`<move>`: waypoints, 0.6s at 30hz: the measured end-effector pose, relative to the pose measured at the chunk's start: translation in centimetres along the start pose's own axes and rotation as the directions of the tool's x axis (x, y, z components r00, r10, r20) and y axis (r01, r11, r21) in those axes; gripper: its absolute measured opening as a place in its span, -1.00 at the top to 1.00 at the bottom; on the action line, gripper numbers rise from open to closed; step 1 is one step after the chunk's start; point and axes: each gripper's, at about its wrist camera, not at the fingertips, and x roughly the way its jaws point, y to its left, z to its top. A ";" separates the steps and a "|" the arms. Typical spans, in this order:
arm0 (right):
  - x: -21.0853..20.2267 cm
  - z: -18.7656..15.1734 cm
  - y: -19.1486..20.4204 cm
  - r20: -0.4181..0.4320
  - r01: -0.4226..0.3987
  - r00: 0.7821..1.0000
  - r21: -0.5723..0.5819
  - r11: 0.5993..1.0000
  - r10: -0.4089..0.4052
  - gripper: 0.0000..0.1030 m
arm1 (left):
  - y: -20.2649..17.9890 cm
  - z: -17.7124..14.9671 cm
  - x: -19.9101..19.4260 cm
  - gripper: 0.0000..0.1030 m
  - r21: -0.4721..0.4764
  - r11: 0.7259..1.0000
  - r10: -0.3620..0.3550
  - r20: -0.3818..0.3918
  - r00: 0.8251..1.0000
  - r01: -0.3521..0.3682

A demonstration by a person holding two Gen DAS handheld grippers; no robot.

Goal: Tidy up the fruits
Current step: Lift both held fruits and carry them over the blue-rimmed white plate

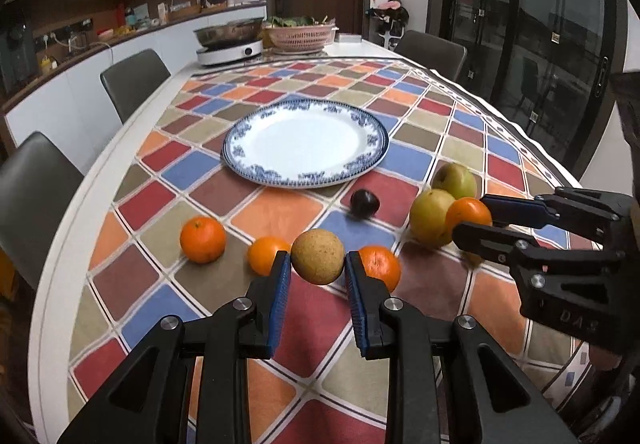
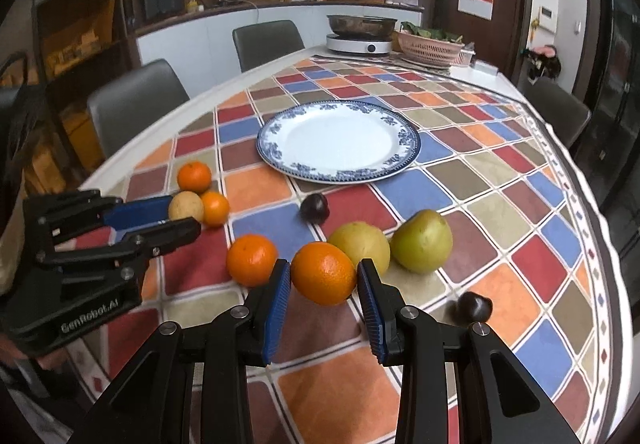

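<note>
My left gripper (image 1: 317, 264) is shut on a round tan-brown fruit (image 1: 317, 256), held above the tablecloth; it also shows in the right wrist view (image 2: 185, 206). My right gripper (image 2: 323, 276) is shut on an orange (image 2: 323, 273), which also shows in the left wrist view (image 1: 469, 214). An empty blue-rimmed white plate (image 1: 240, 148) (image 2: 408, 132) lies beyond. On the cloth lie oranges (image 1: 203, 239) (image 1: 267, 254) (image 1: 380, 266), two yellow-green fruits (image 2: 362, 244) (image 2: 422, 241) and dark plums (image 2: 314, 206) (image 2: 474, 306).
The checked tablecloth (image 1: 280, 212) covers a white table. At the far end stand an induction cooker with a metal pot (image 1: 230, 44) and a pink basket of greens (image 1: 301, 33). Grey chairs (image 1: 134, 80) line the left side, and another (image 2: 556, 108) stands on the right.
</note>
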 end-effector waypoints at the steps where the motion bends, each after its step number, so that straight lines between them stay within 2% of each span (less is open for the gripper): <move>1: 0.0 0.3 -0.2 0.000 -0.013 1.000 0.011 1.000 0.013 0.31 | -0.1 0.2 -0.1 0.46 0.001 1.000 -0.003 0.005 1.000 0.003; 9: 0.8 3.4 -1.3 0.012 -0.049 0.999 0.015 0.999 0.049 0.31 | 0.1 2.9 0.7 0.46 0.006 1.000 -0.020 0.017 1.000 0.020; 18: 3.3 8.5 -2.5 0.005 -0.060 0.998 -0.016 0.998 0.060 0.31 | 1.6 6.8 3.7 0.46 0.002 0.999 -0.043 -0.006 0.999 0.043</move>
